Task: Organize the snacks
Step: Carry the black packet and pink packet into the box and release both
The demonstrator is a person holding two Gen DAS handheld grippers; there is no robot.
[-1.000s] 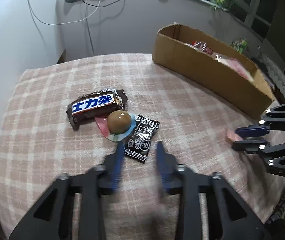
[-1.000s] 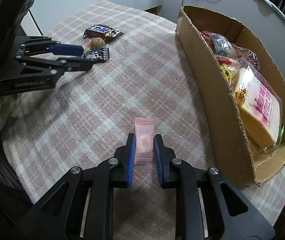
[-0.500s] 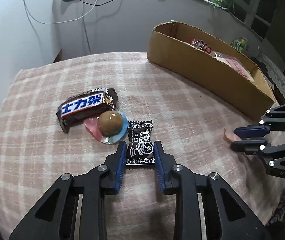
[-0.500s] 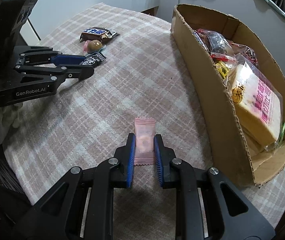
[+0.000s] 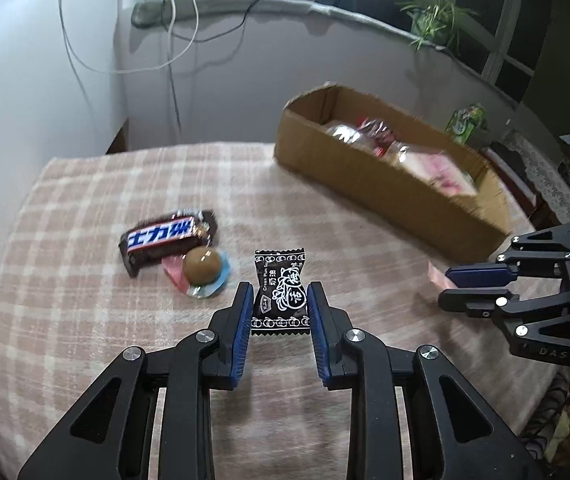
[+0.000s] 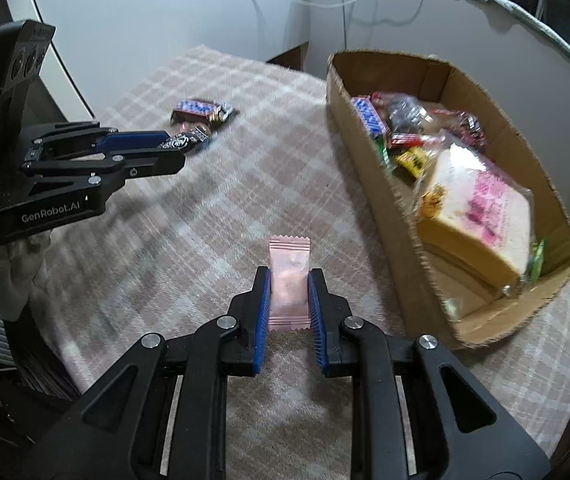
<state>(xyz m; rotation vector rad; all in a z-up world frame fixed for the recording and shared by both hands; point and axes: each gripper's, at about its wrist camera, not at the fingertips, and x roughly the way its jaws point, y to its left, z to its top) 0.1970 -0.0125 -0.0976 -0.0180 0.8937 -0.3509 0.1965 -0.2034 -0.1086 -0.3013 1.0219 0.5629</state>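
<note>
My left gripper [image 5: 279, 300] is shut on a black candy packet [image 5: 281, 292] and holds it above the checked tablecloth [image 5: 85, 320]. A Snickers bar [image 5: 169, 236] and a round brown candy [image 5: 201, 266] on a clear wrapper lie left of it. My right gripper [image 6: 289, 290] is shut on a pink candy packet [image 6: 288, 280], lifted off the cloth. The cardboard box [image 6: 397, 216] to its right holds a bread pack [image 6: 477, 216] and several snacks. The box [image 5: 389, 200] shows at the back right in the left wrist view.
The other gripper shows in each view: the right one [image 5: 481, 288] at the left view's right edge, the left one [image 6: 157, 152] at the right view's left. A wall with hanging cables [image 5: 173, 52] stands behind the round table. A potted plant [image 5: 433, 20] sits on the ledge.
My left gripper closed on the black candy packet and lifted it clear of the brown candy. My right gripper kept its hold on the pink packet and rose slightly.
</note>
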